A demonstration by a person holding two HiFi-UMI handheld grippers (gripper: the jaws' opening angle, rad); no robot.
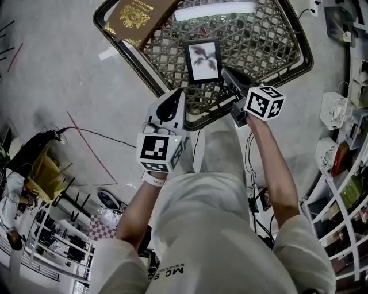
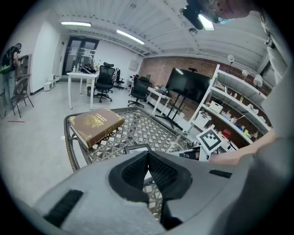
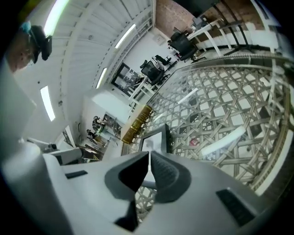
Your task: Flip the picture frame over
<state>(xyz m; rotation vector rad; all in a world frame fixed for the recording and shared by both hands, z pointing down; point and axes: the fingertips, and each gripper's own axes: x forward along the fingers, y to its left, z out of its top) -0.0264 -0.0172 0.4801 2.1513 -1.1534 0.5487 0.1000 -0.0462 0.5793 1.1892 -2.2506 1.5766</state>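
The picture frame point(image 1: 202, 60) lies picture-side up on the lattice table point(image 1: 303, 57), black rim round a grey plant print. My left gripper point(image 1: 172, 93) sits at the table's near edge, below and left of the frame, jaws shut on nothing. My right gripper point(image 1: 226, 73) points at the frame's lower right corner, also shut and empty. In the left gripper view the frame point(image 2: 137, 148) shows just past the closed left gripper point(image 2: 148, 155). The right gripper view has the frame point(image 3: 154, 137) right beyond the closed right gripper point(image 3: 149, 155).
A brown book point(image 1: 135, 17) lies on the table's far left corner, also seen as the book point(image 2: 96, 123) in the left gripper view. Shelves point(image 1: 345, 172) line the right side. Cables point(image 1: 92, 135) and clutter lie on the floor at left. The person's legs stand against the table's near edge.
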